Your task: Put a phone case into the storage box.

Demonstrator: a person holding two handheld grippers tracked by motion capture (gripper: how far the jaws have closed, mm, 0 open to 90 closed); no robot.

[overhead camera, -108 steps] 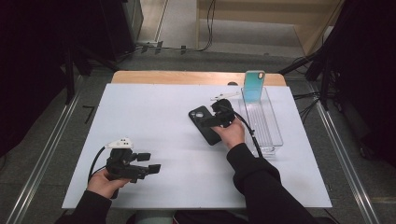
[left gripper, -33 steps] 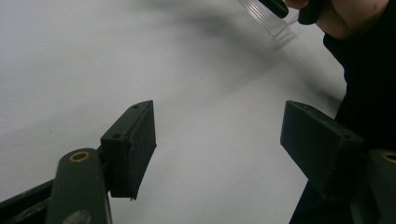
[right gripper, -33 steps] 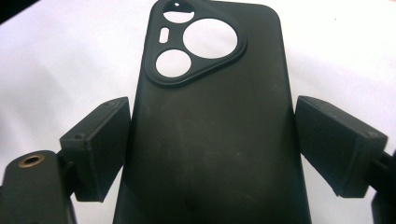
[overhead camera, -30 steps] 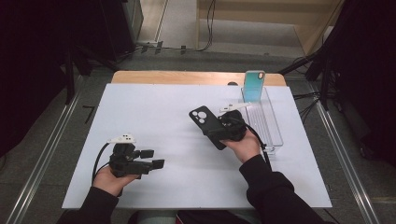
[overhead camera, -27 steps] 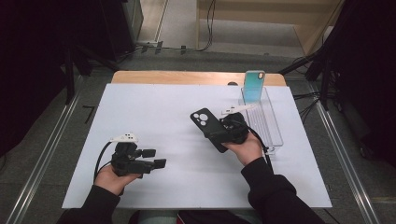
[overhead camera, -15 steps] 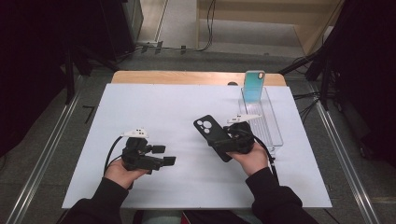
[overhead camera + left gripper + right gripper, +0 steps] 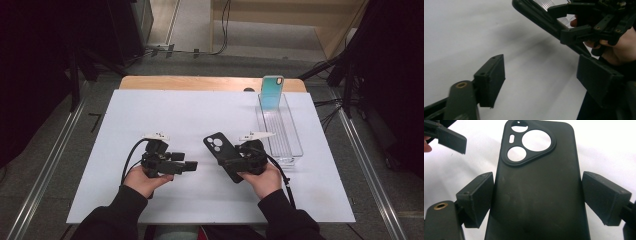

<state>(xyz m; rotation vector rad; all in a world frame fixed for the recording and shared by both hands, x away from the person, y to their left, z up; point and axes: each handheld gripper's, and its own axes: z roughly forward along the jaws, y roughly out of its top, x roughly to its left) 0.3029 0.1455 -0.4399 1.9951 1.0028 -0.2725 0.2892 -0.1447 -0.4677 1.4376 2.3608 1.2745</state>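
Holding: right gripper (image 7: 235, 162) pinches black phone case (image 7: 223, 156) across its width, one pad on each long edge
Case material: matte black, soft-looking, rounded corners, raised triangular camera island with two round cutouts, one smaller hole and a slot (image 7: 529, 141)
Right hand (image 7: 262, 177): low near table's front edge, forearm in dark sleeve, gripper aimed toward the left gripper
Case position: lifted off the table, tilted, camera end sticking out beyond the jaws
Left gripper (image 7: 192, 166): jaws spread, nothing between them, flat black blocky pads (image 7: 491, 77); aimed at the case
Left hand (image 7: 145, 177): low over the sheet, wrapped under the gripper body
Gap: case just beside left jaws, apart
Table (image 7: 150, 115): smooth white sheet, wood strip at far edge
Tray (image 7: 280, 127): clear ribbed plastic, long, right of the case
Far end: teal phone case (image 7: 272, 92) upright in the tray
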